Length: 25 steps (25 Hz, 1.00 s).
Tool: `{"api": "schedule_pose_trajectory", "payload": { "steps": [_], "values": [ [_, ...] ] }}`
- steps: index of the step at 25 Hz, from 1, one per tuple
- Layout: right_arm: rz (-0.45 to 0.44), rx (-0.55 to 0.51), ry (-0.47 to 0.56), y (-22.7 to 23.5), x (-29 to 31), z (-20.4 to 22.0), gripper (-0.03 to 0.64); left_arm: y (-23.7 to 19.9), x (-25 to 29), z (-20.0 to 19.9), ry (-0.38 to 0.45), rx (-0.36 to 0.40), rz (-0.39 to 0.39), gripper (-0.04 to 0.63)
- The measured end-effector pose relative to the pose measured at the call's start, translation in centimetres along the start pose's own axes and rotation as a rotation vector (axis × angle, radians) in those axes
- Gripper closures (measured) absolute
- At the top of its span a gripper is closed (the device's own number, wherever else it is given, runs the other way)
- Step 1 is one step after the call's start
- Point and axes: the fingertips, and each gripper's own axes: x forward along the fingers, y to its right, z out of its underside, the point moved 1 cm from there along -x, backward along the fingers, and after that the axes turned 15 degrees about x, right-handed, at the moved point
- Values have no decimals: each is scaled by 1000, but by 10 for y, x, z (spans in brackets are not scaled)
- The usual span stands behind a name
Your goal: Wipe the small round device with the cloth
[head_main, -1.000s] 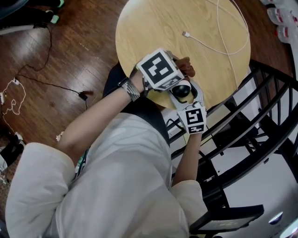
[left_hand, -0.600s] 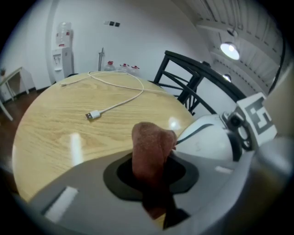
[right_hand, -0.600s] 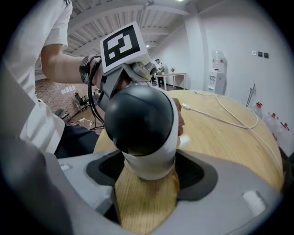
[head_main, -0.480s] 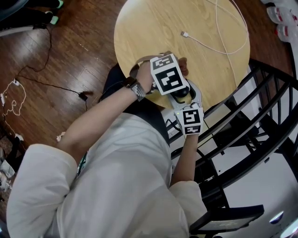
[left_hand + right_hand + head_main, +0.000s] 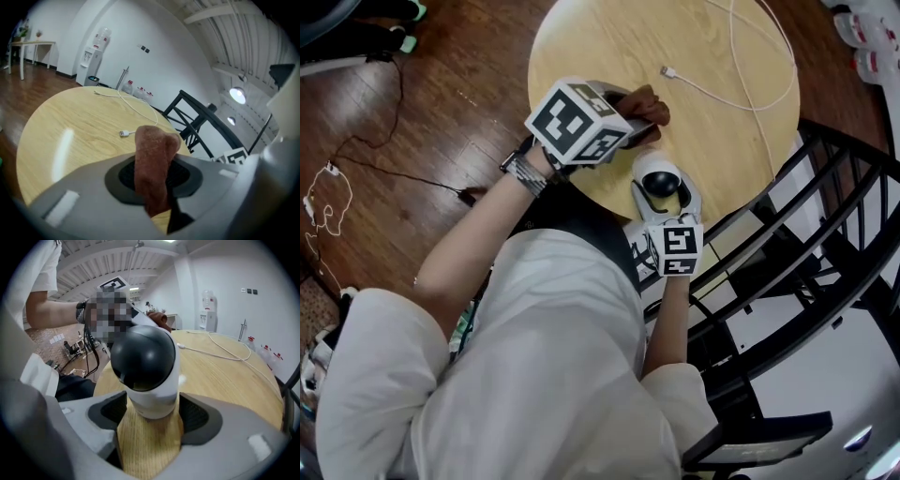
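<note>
The small round device (image 5: 661,182), a white body with a black dome (image 5: 144,363), stands near the round table's front edge. My right gripper (image 5: 665,195) is shut on its white base, one jaw on each side (image 5: 152,414). A brown cloth (image 5: 644,101) sticks out of my left gripper (image 5: 630,114), which is shut on it and held up-left of the device, apart from it. In the left gripper view the cloth (image 5: 154,161) stands folded between the jaws. The right gripper view shows the cloth (image 5: 160,318) just beyond the device.
The device stands on a round wooden table (image 5: 600,47), where a white USB cable (image 5: 739,90) also lies across the far half. Black metal chair frames (image 5: 825,216) crowd the table's right side. Wires (image 5: 394,169) trail over the dark wood floor at left.
My left gripper has lifted the cloth off the device and swung it up and to the left. The device's dome is now uncovered. The right gripper has barely moved.
</note>
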Motion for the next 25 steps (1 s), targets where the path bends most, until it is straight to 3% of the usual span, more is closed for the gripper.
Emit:
{"api": "schedule_pose_trajectory", "payload": {
  "steps": [2,5,9,12,14,25],
  "values": [
    [-17,-32,-28,0,-2,4,267,2,-10,-6,27,-34,42,486],
    [-37,-96,-55,2,-4,7,267,21,-17,-14,81,-118,176,486],
    [-79,-251,-73,2,1,1,267,47,-13,-14,112,-226,330,486],
    [-125,-370,-106,-2,7,-6,267,50,1,-3,72,-234,326,486],
    [-133,-396,-129,-3,8,-7,267,49,8,2,52,-228,300,486],
    [-86,-310,-89,-6,9,-6,267,55,19,5,-36,-72,231,488]
  ]
}}
